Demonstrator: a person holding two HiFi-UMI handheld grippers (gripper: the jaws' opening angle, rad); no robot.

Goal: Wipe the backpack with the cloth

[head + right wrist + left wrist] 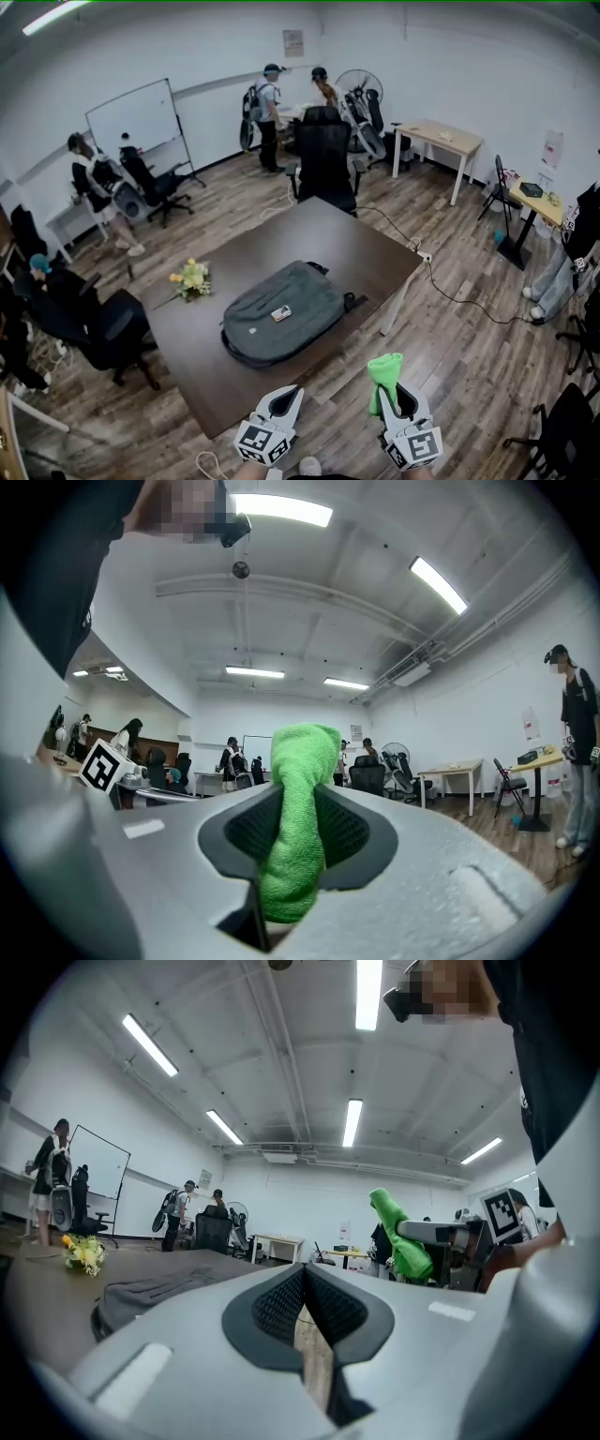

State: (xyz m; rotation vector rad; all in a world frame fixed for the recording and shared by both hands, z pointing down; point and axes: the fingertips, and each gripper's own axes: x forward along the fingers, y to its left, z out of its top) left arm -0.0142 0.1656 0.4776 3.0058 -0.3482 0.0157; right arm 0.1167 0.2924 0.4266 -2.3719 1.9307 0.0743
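The wiping is not yet under way; this is looking like the approach step. The right claw (398, 396) is clenching a green cloth (296, 850), which is standing up out of the jaws in a bunched roll. The left claw (285, 401) is pressed together on nothing. Both are hovering side by side, jaws pointing forward and level, just off the bench's (328, 234) near edge and apart from the grey backpack (281, 314). The backpack is lying flat around the middle of the bench, a bunch of flowers (192, 278) sitting toward the left corner. In my judgement, the next move is calling for the right claw to reach forward and tip down, bringing the cloth onto the backpack's top panel, while the left one is free to steady it.
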